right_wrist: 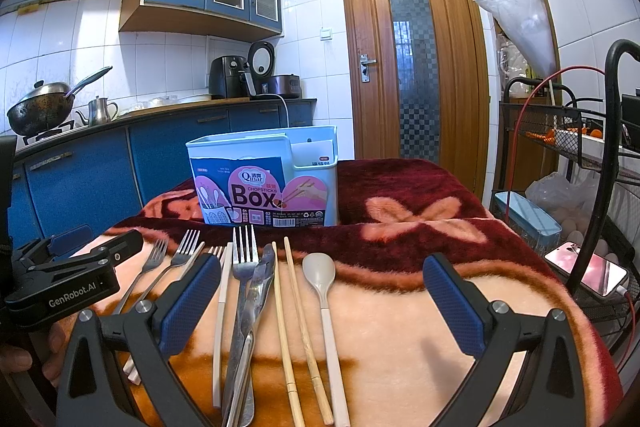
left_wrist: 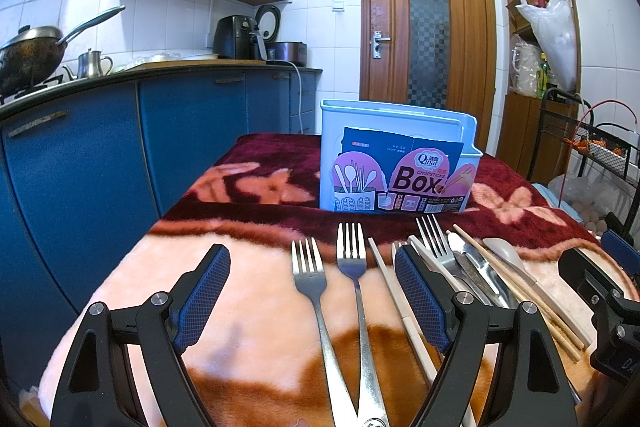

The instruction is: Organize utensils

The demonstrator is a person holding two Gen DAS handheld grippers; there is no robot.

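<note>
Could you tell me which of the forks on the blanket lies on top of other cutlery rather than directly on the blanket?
The rightmost fork: it rests across the pile of steel cutlery, while the other forks lie flat on the blanket.

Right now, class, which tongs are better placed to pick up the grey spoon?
Right. The grey spoon lies between the open right tongs; the left tongs, also open, frame two forks instead.
</note>
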